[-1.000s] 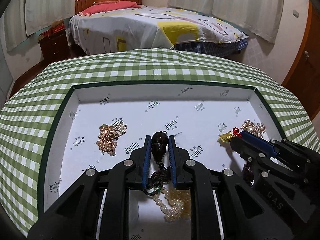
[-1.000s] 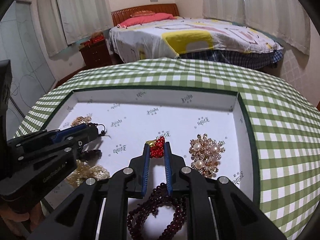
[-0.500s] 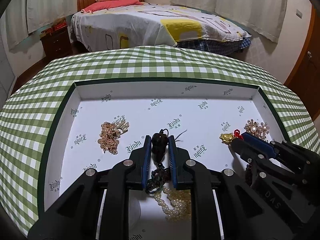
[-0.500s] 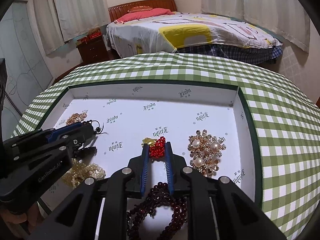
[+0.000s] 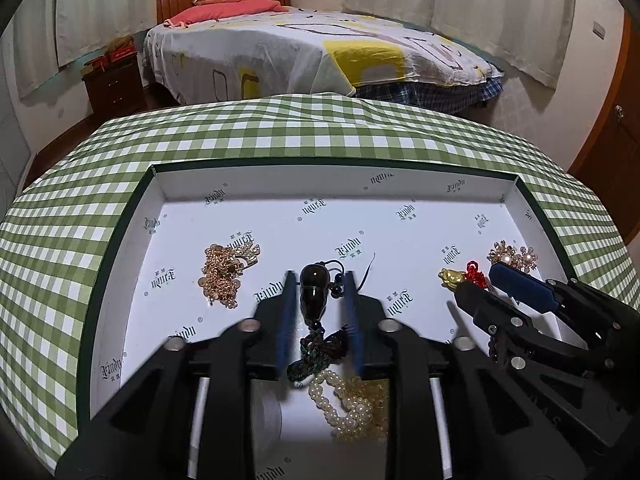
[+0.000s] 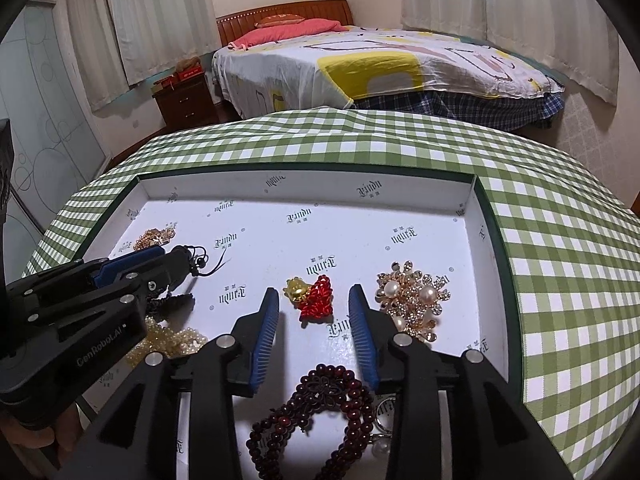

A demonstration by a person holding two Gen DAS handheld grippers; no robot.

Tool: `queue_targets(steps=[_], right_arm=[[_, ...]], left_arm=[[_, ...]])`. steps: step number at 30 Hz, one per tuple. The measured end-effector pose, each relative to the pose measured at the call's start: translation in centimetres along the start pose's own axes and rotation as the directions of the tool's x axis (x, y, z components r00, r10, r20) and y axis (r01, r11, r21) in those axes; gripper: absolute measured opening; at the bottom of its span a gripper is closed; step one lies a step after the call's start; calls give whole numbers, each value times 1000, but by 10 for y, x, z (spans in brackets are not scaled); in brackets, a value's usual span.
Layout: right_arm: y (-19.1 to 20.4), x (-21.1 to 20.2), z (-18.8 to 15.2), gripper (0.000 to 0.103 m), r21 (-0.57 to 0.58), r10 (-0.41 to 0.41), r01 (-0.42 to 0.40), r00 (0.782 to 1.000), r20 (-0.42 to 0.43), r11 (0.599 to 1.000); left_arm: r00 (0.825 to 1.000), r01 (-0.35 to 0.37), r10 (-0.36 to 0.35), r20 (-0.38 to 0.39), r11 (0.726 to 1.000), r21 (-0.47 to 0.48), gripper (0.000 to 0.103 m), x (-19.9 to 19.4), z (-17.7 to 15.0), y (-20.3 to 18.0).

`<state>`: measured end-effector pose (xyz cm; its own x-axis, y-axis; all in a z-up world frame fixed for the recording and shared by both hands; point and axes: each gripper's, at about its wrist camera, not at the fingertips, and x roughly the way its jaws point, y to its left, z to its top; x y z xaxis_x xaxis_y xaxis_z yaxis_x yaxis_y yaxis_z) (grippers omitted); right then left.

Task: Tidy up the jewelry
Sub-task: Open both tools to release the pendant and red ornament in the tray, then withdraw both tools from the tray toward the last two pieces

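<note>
A white box lid [image 5: 336, 188] [image 6: 304, 184] lies on the green checked table and holds the jewelry. My left gripper [image 5: 319, 280] is open around a dark gourd pendant [image 5: 314, 292] with a green cord, which lies on the lid. My right gripper [image 6: 314, 294] is open around a red knot charm [image 6: 318, 298] with a gold piece [image 6: 296, 289]. A gold chain [image 5: 224, 270] lies left. A pearl brooch [image 6: 416, 300] lies right. A pearl strand [image 5: 352, 404] and a dark red bead bracelet [image 6: 316, 408] lie near the front.
The lid's raised walls ring the jewelry. The green checked cloth [image 5: 280, 132] covers the table around it. A bed [image 5: 312, 52] and a nightstand [image 5: 114, 84] stand beyond the table's far edge. Each gripper shows in the other's view, close beside it.
Both grippers have opened: the left let go of the gourd pendant, the right let go of the red knot charm. Both pieces now lie on the lid.
</note>
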<state>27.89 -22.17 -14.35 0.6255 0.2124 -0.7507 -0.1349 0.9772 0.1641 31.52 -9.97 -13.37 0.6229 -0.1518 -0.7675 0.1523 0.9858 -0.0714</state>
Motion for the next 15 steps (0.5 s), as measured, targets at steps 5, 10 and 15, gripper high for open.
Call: queue_targets(steps=[5, 10, 15], right_arm=[[1, -2, 0, 47, -3, 0, 0, 1000, 4, 1000], [1, -4, 1, 54, -4, -1, 1, 1000, 8, 1000], [2, -8, 2, 63, -9, -3, 3, 1000, 20, 1000]], left_arm=[[1000, 3, -3, 12, 1000, -5, 43, -4, -1, 1], [1000, -10, 10, 23, 1000, -16, 52, -10, -3, 6], [999, -18, 19, 42, 999, -36, 63, -17, -3, 16]])
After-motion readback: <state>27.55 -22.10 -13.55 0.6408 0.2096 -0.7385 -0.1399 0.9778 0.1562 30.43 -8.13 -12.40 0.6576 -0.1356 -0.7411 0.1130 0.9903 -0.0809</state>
